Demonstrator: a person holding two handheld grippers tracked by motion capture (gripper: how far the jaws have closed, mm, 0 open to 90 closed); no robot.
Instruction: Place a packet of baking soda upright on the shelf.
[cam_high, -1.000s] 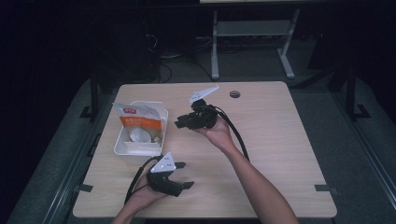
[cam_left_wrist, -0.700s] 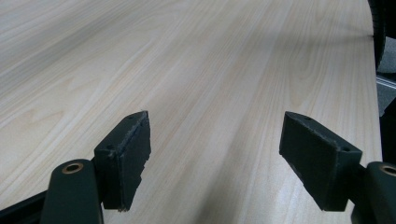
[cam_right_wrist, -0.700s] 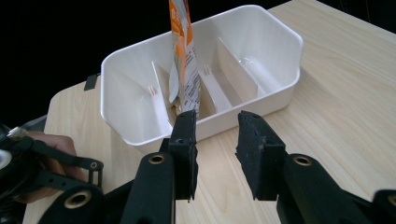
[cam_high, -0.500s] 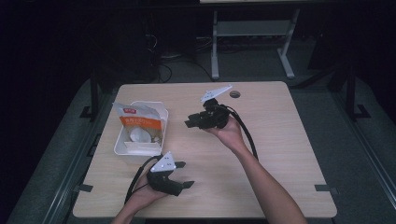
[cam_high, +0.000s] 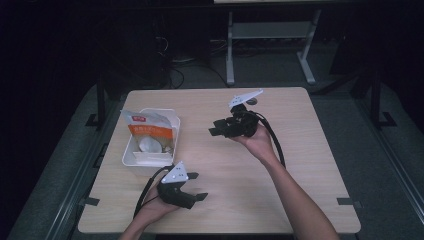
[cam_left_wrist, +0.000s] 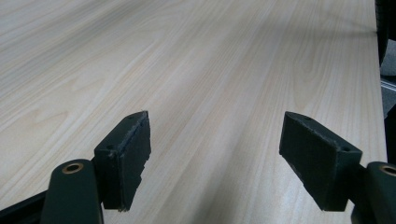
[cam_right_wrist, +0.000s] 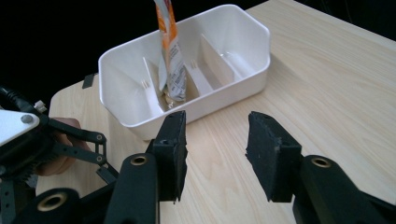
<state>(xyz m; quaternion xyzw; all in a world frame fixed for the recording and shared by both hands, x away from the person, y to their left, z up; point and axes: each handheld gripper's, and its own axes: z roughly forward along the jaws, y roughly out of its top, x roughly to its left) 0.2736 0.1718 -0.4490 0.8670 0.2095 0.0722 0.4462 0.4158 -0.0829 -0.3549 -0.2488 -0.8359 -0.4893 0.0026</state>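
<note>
Right gripper (cam_high: 216, 129) drawn back from packet (cam_right_wrist: 170, 51), fingers just opening, empty, well apart

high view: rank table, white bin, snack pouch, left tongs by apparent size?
1. table
2. white bin
3. snack pouch and left tongs: look alike, and the tongs sit nearer the camera, so no ranking.

No legible text on pouch (cam_high: 150, 131).
</note>
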